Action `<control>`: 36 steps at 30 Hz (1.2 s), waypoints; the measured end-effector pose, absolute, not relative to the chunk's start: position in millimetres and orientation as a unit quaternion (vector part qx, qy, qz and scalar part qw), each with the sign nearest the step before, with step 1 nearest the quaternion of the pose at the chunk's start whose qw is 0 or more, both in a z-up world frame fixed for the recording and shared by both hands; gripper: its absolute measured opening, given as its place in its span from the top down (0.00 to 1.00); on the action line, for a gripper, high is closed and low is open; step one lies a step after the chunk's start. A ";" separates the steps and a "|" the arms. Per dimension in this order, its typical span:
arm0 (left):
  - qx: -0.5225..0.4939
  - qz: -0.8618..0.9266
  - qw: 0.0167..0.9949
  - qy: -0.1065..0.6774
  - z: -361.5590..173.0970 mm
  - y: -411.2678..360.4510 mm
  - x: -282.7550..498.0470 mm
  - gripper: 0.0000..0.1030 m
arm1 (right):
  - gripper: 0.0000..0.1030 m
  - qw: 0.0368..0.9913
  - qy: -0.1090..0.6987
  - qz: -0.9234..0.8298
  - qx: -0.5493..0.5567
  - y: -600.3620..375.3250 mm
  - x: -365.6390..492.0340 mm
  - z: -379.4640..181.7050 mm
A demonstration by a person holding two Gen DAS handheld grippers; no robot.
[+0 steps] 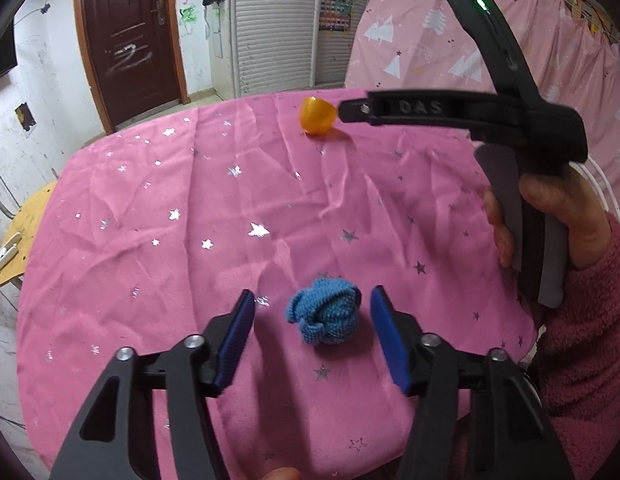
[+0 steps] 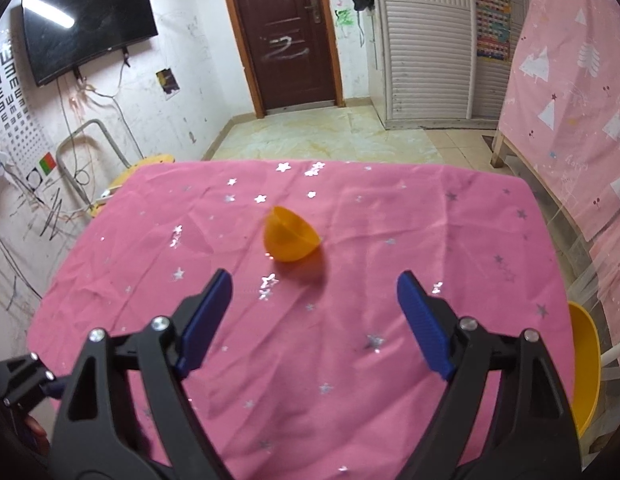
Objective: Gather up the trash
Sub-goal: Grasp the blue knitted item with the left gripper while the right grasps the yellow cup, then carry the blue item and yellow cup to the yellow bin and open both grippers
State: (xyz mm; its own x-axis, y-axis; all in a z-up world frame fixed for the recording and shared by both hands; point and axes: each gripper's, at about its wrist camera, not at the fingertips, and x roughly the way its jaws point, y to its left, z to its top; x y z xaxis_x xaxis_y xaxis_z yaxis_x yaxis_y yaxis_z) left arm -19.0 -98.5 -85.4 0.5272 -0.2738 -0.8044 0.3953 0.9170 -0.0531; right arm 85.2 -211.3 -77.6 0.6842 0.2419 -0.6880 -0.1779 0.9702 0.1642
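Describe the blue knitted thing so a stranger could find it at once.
Start at the pink starred tablecloth. Near its front edge, between the open blue pads of the left gripper, lies a small blue knitted ball. The only other loose item, an orange plastic cup, lies on its side much farther back.

A yellow chair (image 2: 586, 364) is cut off behind the table's edge.

Tablecloth (image 1: 150, 240): pink, silver stars scattered. Knitted ball (image 1: 324, 316): blue. Plastic cup (image 2: 290, 238): orange, translucent. Gripper pads (image 2: 206, 320): dark blue, ribbed; gripper frames black. Sleeve (image 1: 590, 320): fuzzy deep pink. Curtain (image 2: 570, 100): pale pink, white tree print. Door (image 2: 286, 32): dark brown, white scrawl.
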 end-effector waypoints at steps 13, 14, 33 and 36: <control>0.051 -0.192 0.883 0.426 -85.6 -89.0 -12.9 0.82 | 0.21 0.913 0.389 0.121 0.019 -192.5 105.9 -79.6; 0.047 -0.188 0.885 0.424 -83.0 -86.0 -10.9 0.82 | 0.21 0.913 0.390 0.122 0.018 -190.3 108.6 -79.8; 0.001 -0.135 0.897 0.421 -72.2 -48.8 29.6 0.82 | 0.61 0.897 0.430 0.102 0.008 -178.3 154.5 -100.6; 0.001 -0.133 0.897 0.422 -71.6 -49.8 32.7 0.82 | 0.61 0.900 0.425 0.099 0.011 -180.0 154.9 -99.8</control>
State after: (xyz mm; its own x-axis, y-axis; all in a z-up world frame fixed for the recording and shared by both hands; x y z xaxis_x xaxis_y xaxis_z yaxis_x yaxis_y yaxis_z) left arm 32.7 -49.8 -71.6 0.6080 -0.2381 -0.7574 0.2404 0.9644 -0.1101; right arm 154.9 -180.0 -99.8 0.6185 0.1870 -0.7632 -0.1678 0.9803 0.1041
